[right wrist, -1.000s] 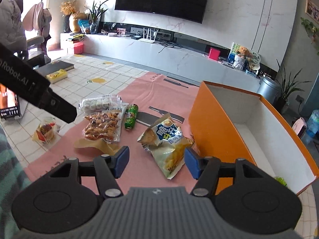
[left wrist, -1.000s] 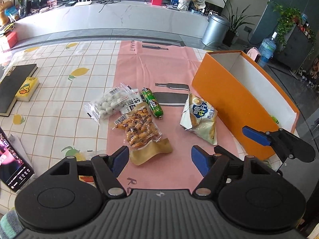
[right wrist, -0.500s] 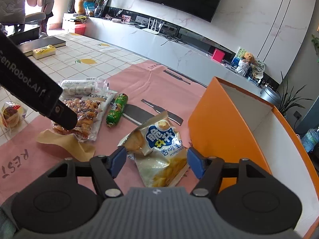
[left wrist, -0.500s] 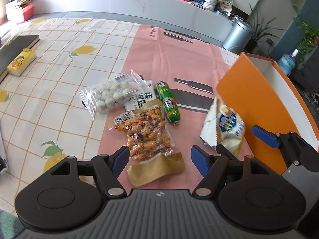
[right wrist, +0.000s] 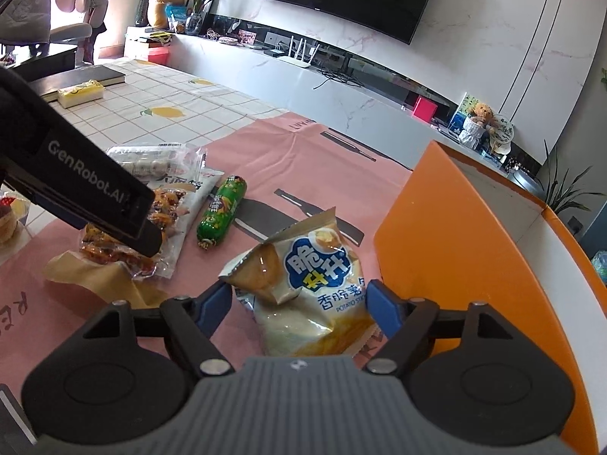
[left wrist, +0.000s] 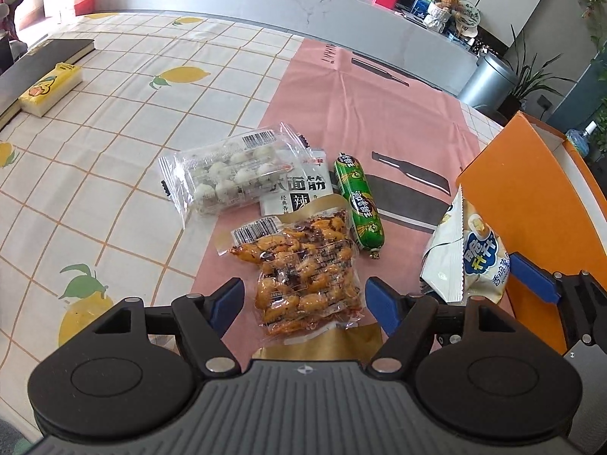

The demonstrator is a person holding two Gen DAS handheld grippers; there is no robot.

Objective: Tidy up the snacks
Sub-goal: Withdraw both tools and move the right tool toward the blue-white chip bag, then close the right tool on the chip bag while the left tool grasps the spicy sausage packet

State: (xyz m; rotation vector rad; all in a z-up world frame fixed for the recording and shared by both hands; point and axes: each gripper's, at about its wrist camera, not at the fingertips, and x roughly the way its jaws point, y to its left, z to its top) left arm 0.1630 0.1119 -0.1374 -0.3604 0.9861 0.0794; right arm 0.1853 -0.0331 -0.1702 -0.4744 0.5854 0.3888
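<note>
I have the left gripper hanging over the clear packet of orange glazed snacks, jaws spread wide with the packet between the blue pads but not pinched; nothing is held. My right gripper sits over the potato stick bag, its jaws have just been opening and now stand apart either side of the bag, the pads not pressing on it. That bag lies on the pink runner just beside the outer wall of the orange box, which stands at the right edge of the tabletop with its white inside showing.

The other snacks crowd the middle of the tabletop: a green sausage stick lies near the orange packet's far right corner, a white spicy-strip packet is tucked partly under the orange one, and a clear tray pack of pale round sweets overlaps that white packet on its left. In the right wrist view the black body of the left gripper cuts across the orange packet and hides part of it.

Toward the far left corner, on the lemon-print cloth, a yellow tissue pack rests against a dark book, well apart from the snacks
</note>
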